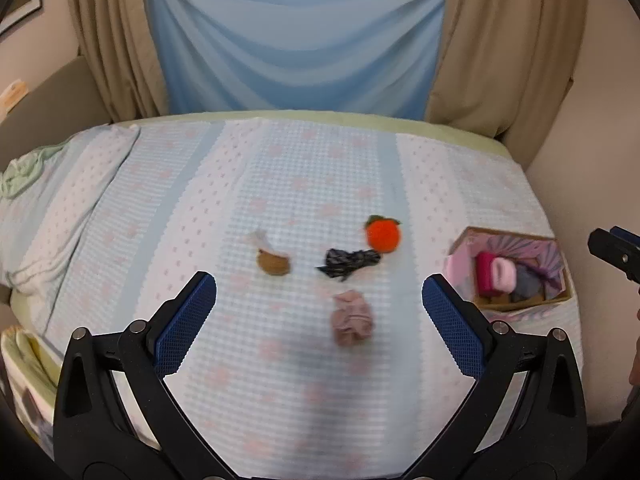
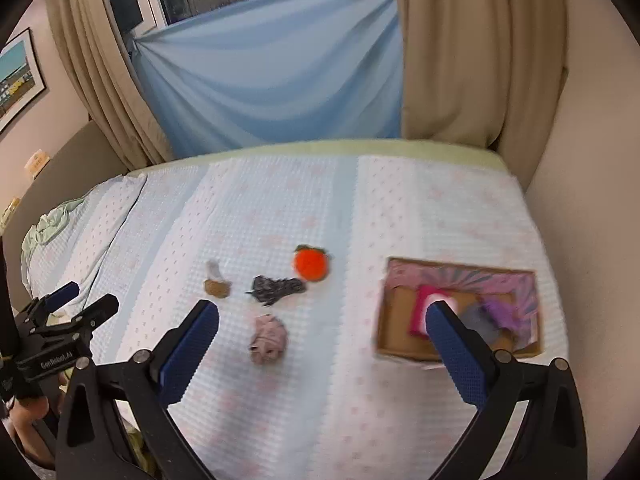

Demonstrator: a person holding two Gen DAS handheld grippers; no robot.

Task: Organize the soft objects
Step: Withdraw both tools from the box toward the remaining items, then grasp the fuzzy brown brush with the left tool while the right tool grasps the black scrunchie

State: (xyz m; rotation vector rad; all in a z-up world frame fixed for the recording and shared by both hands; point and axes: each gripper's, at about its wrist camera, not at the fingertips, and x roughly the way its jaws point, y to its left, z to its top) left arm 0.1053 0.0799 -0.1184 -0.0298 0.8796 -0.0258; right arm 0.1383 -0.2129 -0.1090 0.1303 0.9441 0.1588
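On the bed lie an orange plush fruit (image 1: 383, 233) (image 2: 310, 264), a dark crumpled cloth (image 1: 347, 262) (image 2: 276, 288), a brown and white soft toy (image 1: 272, 258) (image 2: 217, 282) and a pink crumpled cloth (image 1: 352, 318) (image 2: 268, 338). A cardboard box (image 1: 520, 306) (image 2: 400, 350) on the right holds a pink item (image 1: 496, 276) (image 2: 426, 308) and grey and purple cloths. My left gripper (image 1: 319, 322) is open and empty, above the bed near the pink cloth. My right gripper (image 2: 322, 340) is open and empty, between the pink cloth and the box.
The bed (image 1: 280, 380) has a light blue textured cover with pink marks. A pillow (image 1: 52, 216) lies at the left. Beige curtains (image 1: 500, 40) and a blue sheet (image 1: 296, 40) hang behind. A wall (image 2: 592, 160) runs along the bed's right side.
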